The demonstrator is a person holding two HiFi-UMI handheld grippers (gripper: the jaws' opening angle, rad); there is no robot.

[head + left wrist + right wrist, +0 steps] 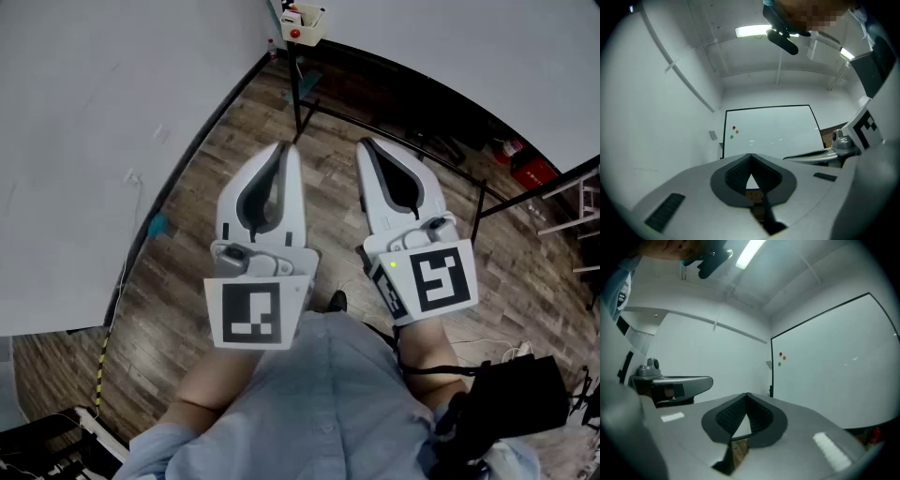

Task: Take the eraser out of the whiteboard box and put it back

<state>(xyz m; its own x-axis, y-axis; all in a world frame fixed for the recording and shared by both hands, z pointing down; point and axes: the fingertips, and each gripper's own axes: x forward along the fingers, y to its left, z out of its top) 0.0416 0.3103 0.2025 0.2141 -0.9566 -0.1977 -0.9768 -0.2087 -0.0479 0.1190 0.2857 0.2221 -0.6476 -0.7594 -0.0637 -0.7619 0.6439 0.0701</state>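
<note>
Both grippers are held side by side above a wood floor, pointing at a whiteboard (771,131) with a black frame. My left gripper (286,150) is shut with nothing between its jaws, and so is my right gripper (366,148). In the head view, a small white box (305,21) with something red in it hangs at the whiteboard's near corner, well beyond both tips. I cannot make out an eraser. Three small coloured magnets (734,131) sit at the board's left edge. The right gripper view shows the same whiteboard (834,366) to the right.
A white wall (84,141) runs along the left. Black stand legs (298,94) stand on the floor under the box. A red fire extinguisher (530,171) and metal frames are at the right. A black bag (516,394) and cables lie near the person's right side.
</note>
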